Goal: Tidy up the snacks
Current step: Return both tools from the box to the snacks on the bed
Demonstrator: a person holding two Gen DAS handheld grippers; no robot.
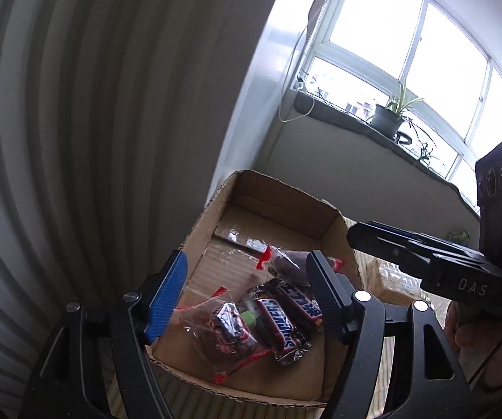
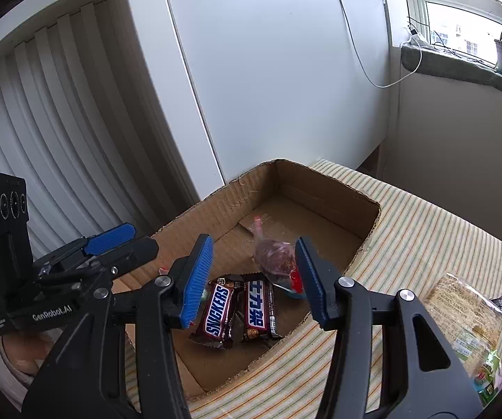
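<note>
An open cardboard box (image 1: pixel 198 223) (image 2: pixel 341 188) stands on a striped cloth. Inside lie two Snickers bars (image 1: pixel 278 324) (image 2: pixel 219 309) side by side, a clear red-edged packet with a dark snack (image 1: pixel 226 331), and a second such packet (image 1: pixel 285 262) (image 2: pixel 273 256) further back. My left gripper (image 1: pixel 247 293) (image 2: pixel 125 241) hangs open above the near packet and bars, pads clear of them. My right gripper (image 2: pixel 254 276) (image 1: pixel 355 235) is open over the box, the far packet showing between its fingers with no pad pressing on it.
A bagged loaf of bread (image 2: pixel 467 314) lies on the cloth (image 2: pixel 425 230) right of the box. A white cabinet (image 2: pixel 268 70) and a slatted panel (image 2: pixel 41 111) stand just behind the box. Potted plants (image 1: pixel 387 118) sit on the window sill. A hand (image 1: pixel 470 331) holds the right gripper.
</note>
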